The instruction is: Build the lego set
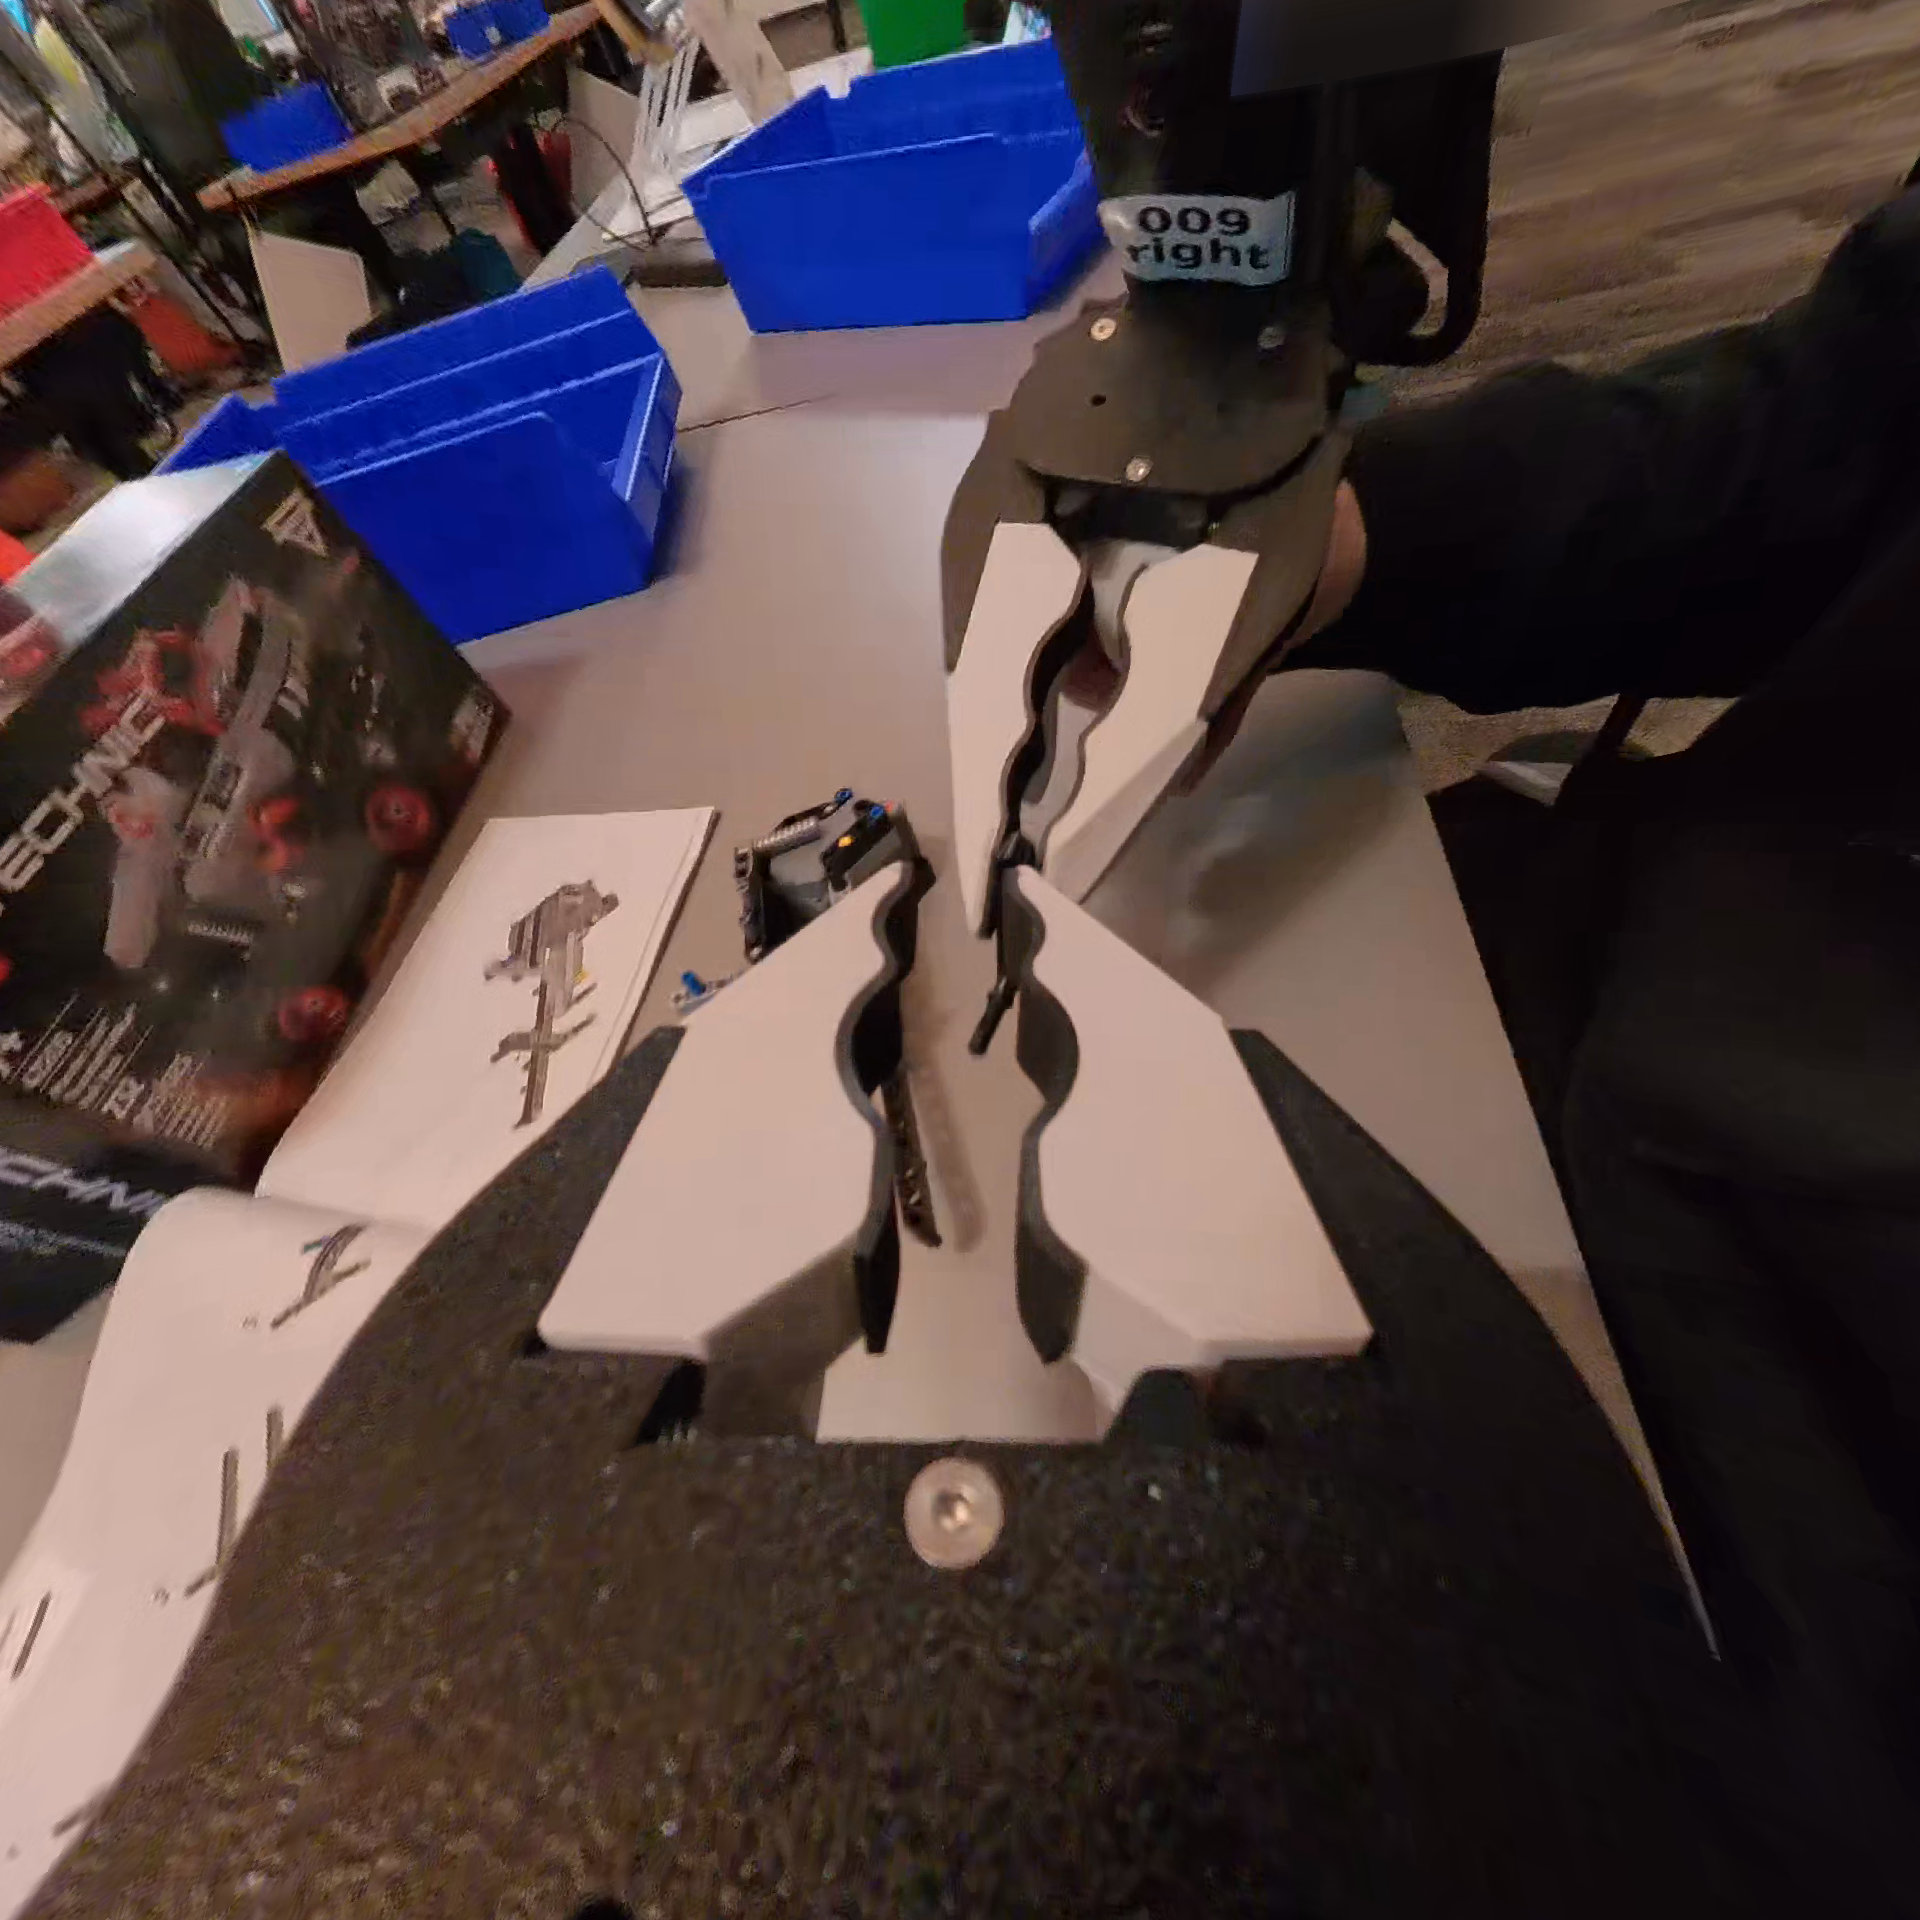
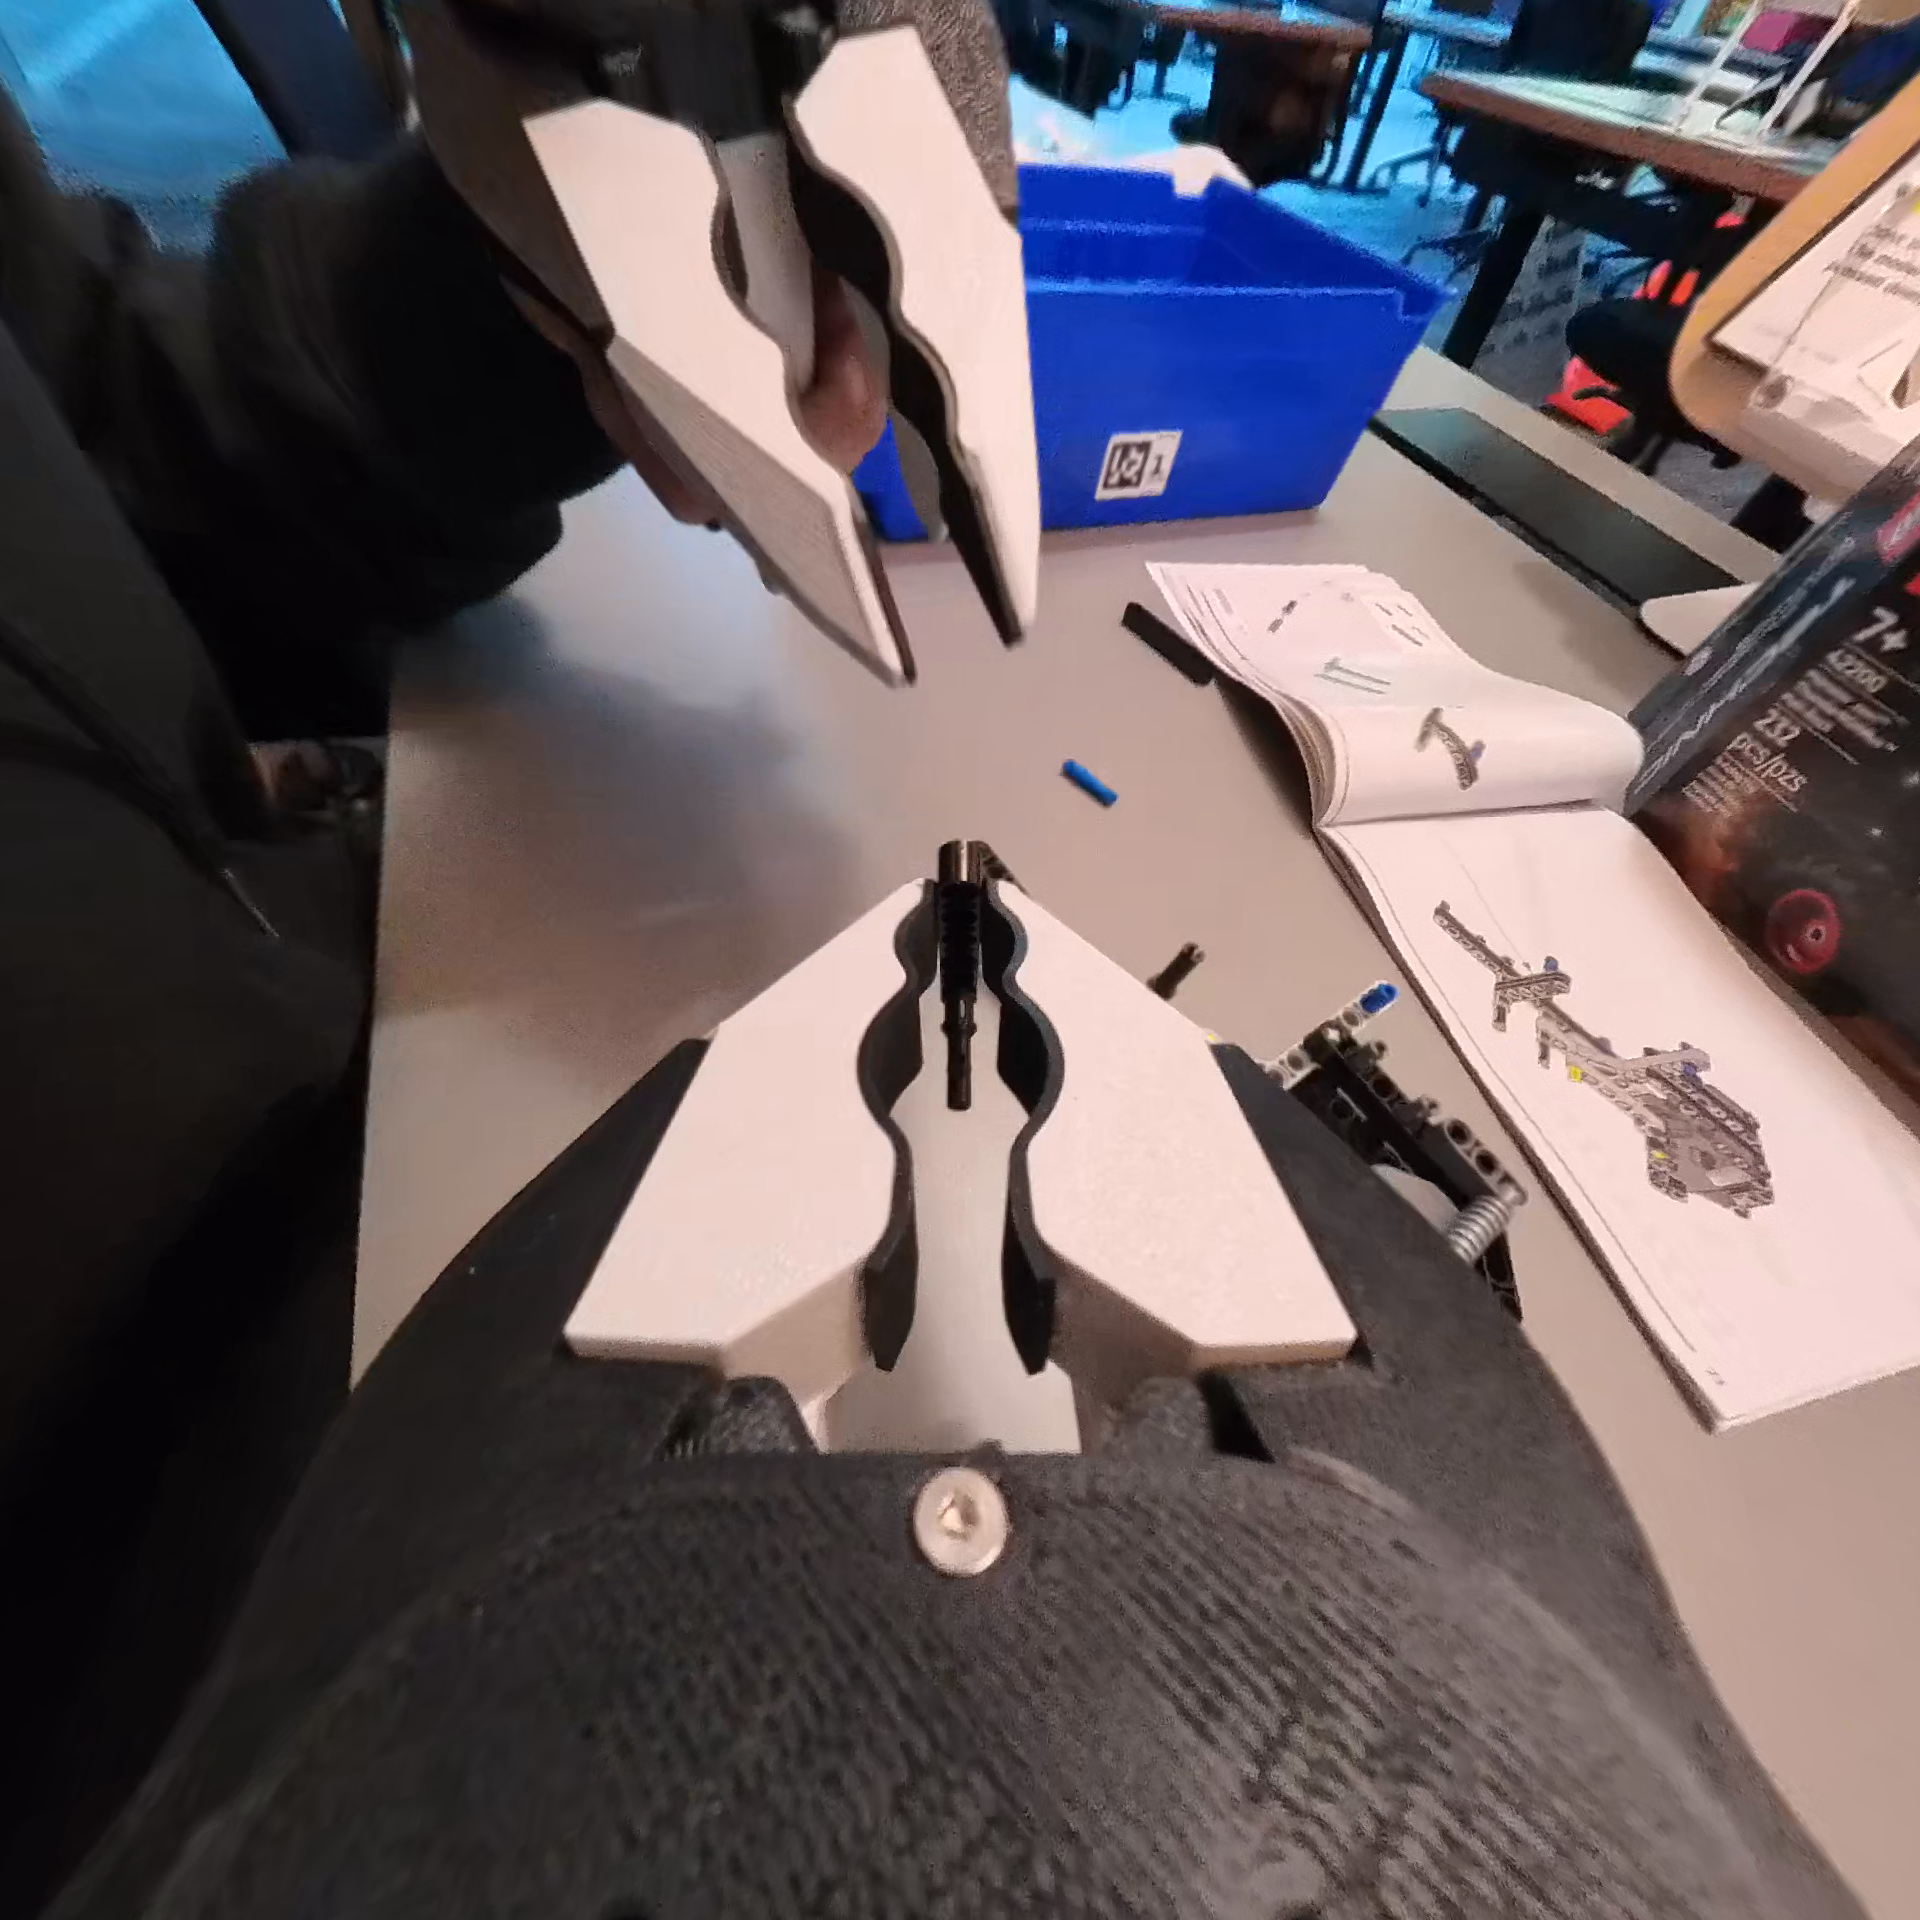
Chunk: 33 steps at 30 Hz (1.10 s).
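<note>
My right gripper (image 2: 961,885) is shut on a thin black shock-absorber piece (image 2: 956,977) that stands out past its fingertips. In the left wrist view the right gripper (image 1: 1000,868) comes down from above, and the black piece (image 1: 995,987) hangs from its tips just beyond my left gripper (image 1: 968,883). My left gripper is open and empty, held above the table (image 2: 623,831); it also shows in the right wrist view (image 2: 958,652). A partly built black and grey Lego assembly (image 1: 821,862) with a spring (image 2: 1486,1221) lies beside the open instruction booklet (image 2: 1558,987).
A blue pin (image 2: 1089,781), a short black pin (image 2: 1179,961) and a black beam (image 2: 1166,644) lie loose on the table. The Lego box (image 1: 208,779) stands at the left. Blue bins (image 1: 499,468) stand at the back. A person's dark sleeve (image 1: 1610,520) is at the right. Less than 4 cm separates the two grippers' tips. The black beam (image 2: 1166,644) is about 25 cm from both grippers' fingertips.
</note>
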Each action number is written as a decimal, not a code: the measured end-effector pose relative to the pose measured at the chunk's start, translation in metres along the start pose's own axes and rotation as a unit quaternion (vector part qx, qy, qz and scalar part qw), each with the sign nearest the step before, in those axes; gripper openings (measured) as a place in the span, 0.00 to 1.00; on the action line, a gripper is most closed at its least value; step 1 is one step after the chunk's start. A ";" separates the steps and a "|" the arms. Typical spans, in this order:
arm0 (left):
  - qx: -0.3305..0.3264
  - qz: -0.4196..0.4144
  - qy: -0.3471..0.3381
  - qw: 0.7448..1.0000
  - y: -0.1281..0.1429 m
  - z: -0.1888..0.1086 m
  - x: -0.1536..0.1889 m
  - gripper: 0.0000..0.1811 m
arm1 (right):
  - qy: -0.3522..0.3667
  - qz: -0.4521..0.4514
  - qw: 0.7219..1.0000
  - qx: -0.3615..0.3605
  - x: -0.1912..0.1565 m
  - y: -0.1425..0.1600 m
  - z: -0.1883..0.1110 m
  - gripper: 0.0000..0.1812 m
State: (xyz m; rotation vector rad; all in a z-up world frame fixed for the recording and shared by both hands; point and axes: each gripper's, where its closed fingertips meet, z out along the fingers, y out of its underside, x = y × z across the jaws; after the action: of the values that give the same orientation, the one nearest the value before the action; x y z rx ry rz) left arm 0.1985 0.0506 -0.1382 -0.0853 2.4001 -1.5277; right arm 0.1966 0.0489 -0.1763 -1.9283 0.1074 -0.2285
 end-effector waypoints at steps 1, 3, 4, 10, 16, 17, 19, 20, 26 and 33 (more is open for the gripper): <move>-0.002 0.006 0.008 1.000 0.000 0.006 0.006 0.07 | 0.003 -0.010 1.000 -0.007 -0.002 0.000 0.002 0.03; -0.016 0.006 0.037 0.999 0.005 0.015 0.018 0.08 | 0.000 -0.018 1.000 -0.010 -0.007 -0.002 0.005 0.03; -0.024 0.006 0.036 0.999 0.009 0.019 0.019 0.08 | 0.000 -0.022 1.000 -0.011 -0.008 -0.003 0.005 0.03; -0.032 -0.002 0.047 0.998 0.015 0.024 0.022 0.02 | 0.009 -0.055 0.997 -0.045 -0.010 0.004 0.006 0.03; 0.032 -0.045 0.077 0.995 0.001 0.017 0.019 0.00 | -0.003 -0.043 0.999 0.003 -0.010 -0.002 0.003 0.03; 0.047 -0.060 0.089 0.993 -0.003 0.015 0.019 0.00 | -0.005 -0.037 0.999 0.021 -0.010 -0.007 0.001 0.03; 0.054 -0.065 0.087 0.993 -0.001 0.014 0.016 0.00 | -0.004 -0.025 0.998 0.050 -0.008 -0.015 -0.002 0.03; 0.057 -0.062 0.077 0.994 -0.001 0.014 0.013 0.00 | -0.006 -0.022 0.999 0.041 -0.007 -0.013 -0.002 0.03; 0.042 -0.041 0.041 0.997 0.000 0.016 0.010 0.01 | 0.028 -0.049 0.998 -0.005 -0.001 -0.005 0.002 0.03; -0.036 -0.088 -0.044 0.994 0.009 0.025 -0.003 0.08 | 0.161 -0.117 0.979 -0.046 0.023 -0.008 -0.001 0.03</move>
State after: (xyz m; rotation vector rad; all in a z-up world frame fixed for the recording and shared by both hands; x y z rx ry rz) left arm 0.2092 0.0335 -0.1557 -0.3821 2.4321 -1.4752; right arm 0.2189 0.0464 -0.1658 -1.9809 0.1061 -0.7038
